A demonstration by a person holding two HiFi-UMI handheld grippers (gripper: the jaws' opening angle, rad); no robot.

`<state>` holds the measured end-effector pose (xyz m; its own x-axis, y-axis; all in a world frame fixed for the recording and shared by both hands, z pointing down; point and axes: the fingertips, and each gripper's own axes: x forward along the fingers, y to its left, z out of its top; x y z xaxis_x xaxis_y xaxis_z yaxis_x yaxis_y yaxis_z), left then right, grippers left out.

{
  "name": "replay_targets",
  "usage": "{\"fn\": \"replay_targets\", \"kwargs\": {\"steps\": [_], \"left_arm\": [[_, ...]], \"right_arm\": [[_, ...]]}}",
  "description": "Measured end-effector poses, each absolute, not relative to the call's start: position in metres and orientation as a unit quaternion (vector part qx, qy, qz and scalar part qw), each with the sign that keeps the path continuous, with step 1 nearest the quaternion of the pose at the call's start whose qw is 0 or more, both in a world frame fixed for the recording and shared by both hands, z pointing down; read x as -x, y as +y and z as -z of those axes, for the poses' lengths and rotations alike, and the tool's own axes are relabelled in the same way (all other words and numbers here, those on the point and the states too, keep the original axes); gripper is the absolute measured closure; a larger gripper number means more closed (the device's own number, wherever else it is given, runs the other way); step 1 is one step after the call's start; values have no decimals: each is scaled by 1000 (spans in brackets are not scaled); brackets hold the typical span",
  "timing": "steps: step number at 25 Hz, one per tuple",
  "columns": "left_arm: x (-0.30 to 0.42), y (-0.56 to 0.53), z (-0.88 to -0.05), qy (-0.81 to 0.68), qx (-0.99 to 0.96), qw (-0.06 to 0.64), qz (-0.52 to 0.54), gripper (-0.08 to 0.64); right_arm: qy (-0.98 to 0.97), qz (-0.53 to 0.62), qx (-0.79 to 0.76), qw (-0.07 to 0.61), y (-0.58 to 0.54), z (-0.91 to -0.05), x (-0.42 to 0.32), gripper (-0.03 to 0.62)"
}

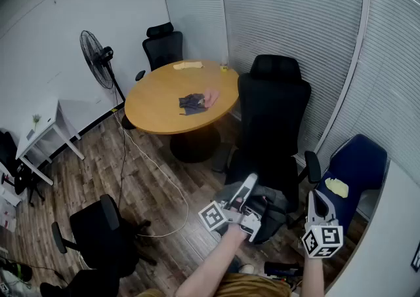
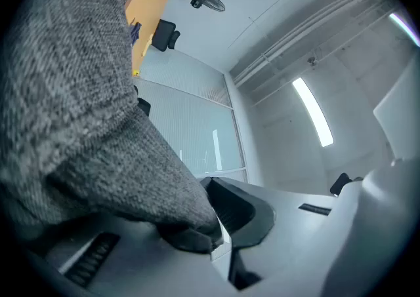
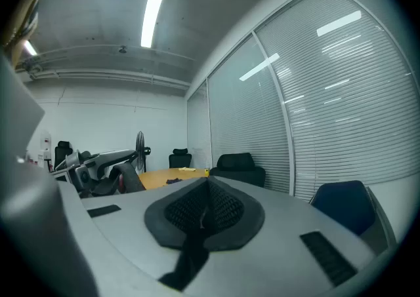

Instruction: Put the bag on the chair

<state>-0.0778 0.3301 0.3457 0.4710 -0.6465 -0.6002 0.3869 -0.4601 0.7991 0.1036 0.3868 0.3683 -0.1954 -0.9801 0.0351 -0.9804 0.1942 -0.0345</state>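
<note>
A grey knitted-fabric bag (image 1: 268, 205) hangs at the front of the seat of a black high-backed office chair (image 1: 273, 111). My left gripper (image 1: 250, 184) is shut on the bag's upper edge. In the left gripper view the grey fabric (image 2: 72, 105) fills the left side and is pinched where the jaws meet (image 2: 213, 237). My right gripper (image 1: 314, 197) is raised just right of the bag, beside the chair's armrest, pointing up with nothing in it. Its pads (image 3: 203, 214) are pressed together. Whether the bag rests on the seat is hidden.
A blue chair (image 1: 357, 161) with a yellow object (image 1: 336, 187) stands at the right by the blinds. A round wooden table (image 1: 164, 96) with cloths stands behind the black chair. Another black chair (image 1: 102, 230) is lower left; a fan (image 1: 97, 58) and floor cable lie left.
</note>
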Motion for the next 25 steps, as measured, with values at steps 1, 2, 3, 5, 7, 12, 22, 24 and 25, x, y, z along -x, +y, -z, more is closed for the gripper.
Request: {"fn": "replay_targets", "kwargs": {"steps": [1, 2, 3, 5, 7, 12, 22, 24, 25], "left_arm": [[78, 331, -345, -92, -690, 511, 505, 538], [78, 331, -345, -90, -691, 510, 504, 538], [78, 332, -344, -89, -693, 509, 502, 537], [77, 334, -341, -91, -703, 505, 492, 537], [76, 336, -340, -94, -714, 501, 481, 538], [77, 331, -342, -99, -714, 498, 482, 538], [73, 306, -352, -118, -705, 501, 488, 537], [67, 297, -355, -118, -706, 503, 484, 538], [64, 292, -356, -117, -706, 505, 483, 537]], "right_arm": [[-772, -25, -636, 2, 387, -368, -105, 580], [-770, -25, -637, 2, 388, -368, -106, 580], [-769, -25, -639, 2, 388, -369, -107, 580], [-767, -24, -642, 3, 390, -369, -106, 580], [-766, -23, -642, 3, 392, -369, -105, 580], [-782, -46, -621, -43, 393, -370, -104, 580], [-789, -56, -610, -44, 371, -380, -112, 580], [-789, -58, -609, -44, 361, -384, -117, 580], [-789, -61, -610, -43, 356, -385, -119, 580]]}}
